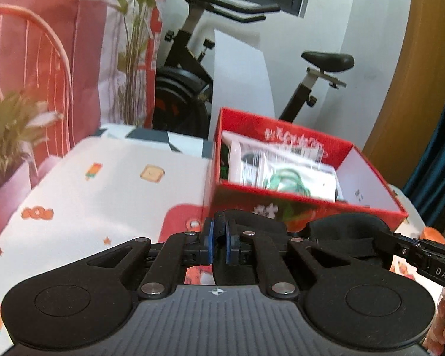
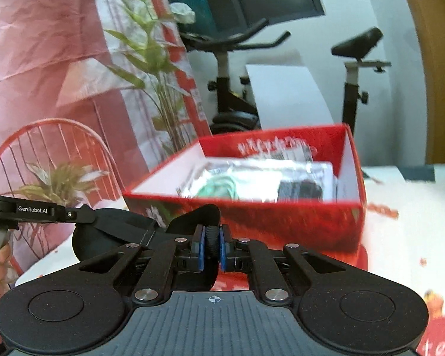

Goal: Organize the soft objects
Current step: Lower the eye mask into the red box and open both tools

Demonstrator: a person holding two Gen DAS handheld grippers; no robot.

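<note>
Black padded eye mask (image 1: 345,234) stretched, lifted before red box (image 1: 281,204).

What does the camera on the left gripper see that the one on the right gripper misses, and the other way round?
Only the left wrist view shows the white cloth printed with toast and popsicles and a teal curtain at the right edge. Only the right wrist view shows the GenRobot.AI lettering on the left gripper as seen from the side. Both show the red box holding plastic-wrapped items, the exercise bike, the plants, the red wire chair back, and the black eye mask pinched at each end, its other end in the right gripper.
</note>
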